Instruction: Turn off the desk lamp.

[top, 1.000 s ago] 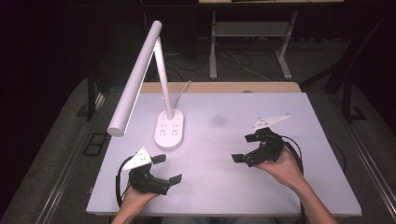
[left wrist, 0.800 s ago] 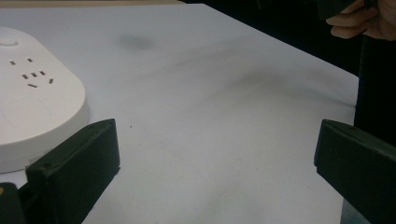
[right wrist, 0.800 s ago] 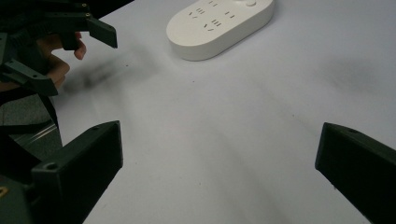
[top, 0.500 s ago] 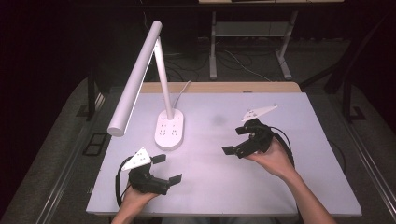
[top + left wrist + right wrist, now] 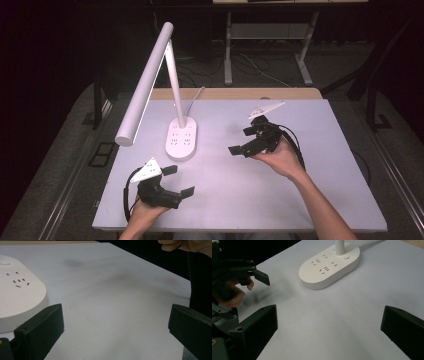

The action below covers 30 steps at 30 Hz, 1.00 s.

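Desk lamp (image 5: 170, 100) between two open, empty grippers
Left gripper (image 5: 177, 181) near its base; right gripper (image 5: 244, 140) beside it, above worktop (image 5: 320, 165).

Light falls from overhead onto the pale table (image 5: 310, 190), which reads bright and even in the high view, while the floor and the room at twelve o'clock sink into near-black. The white desk lamp (image 5: 150, 80) shows clean highlights along its bar, with no harsh glare. Shadows are soft – a faint grey smudge lies on the table at about one o'clock from the lamp base (image 5: 181, 140). In the left gripper view the near jaws are blurred and the tabletop carries diffuse grey patches. In the right gripper view the lamp base (image 5: 329, 263) is sharp; a smeared shadow spreads below the left gripper (image 5: 260, 277), and the near jaws are soft.
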Tool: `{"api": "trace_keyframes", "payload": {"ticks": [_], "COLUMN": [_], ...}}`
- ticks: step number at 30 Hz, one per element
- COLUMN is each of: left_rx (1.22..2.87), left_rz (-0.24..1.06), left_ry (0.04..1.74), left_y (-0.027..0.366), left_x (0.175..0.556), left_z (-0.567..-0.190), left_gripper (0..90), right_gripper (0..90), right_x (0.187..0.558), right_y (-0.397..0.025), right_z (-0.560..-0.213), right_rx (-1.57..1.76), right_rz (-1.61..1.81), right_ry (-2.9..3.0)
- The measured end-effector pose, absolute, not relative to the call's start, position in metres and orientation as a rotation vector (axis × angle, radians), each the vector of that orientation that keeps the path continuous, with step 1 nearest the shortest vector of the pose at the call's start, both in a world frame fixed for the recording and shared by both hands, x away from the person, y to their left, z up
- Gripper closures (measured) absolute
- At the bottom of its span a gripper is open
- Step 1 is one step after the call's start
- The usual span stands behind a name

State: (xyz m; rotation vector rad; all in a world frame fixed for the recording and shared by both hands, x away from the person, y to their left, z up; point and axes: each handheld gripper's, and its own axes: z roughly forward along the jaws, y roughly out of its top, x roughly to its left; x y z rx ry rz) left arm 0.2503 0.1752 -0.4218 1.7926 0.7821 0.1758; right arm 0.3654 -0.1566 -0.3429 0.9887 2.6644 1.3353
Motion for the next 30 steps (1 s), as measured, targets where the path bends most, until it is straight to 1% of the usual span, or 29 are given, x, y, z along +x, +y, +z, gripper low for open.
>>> {"api": "trace_keyframes", "payload": {"ticks": [15, 30], "left_rx": [1.785, 1.788], "left_rz": [0.179, 0.181], "left_ry": [0.782, 0.782], "left_y": [0.176, 0.178], "left_x": [0.250, 0.250], "left_z": [-0.421, -0.421], "left_gripper": [0.0, 0.0], "right_gripper": [0.8, 0.8], "right_x": [0.390, 0.416], "right_y": [-0.131, -0.104], "right_z": [-0.345, -0.340], "right_rx": [1.000, 0.996], "right_rz": [1.321, 1.311], "right_ry": [2.698, 2.689]}}
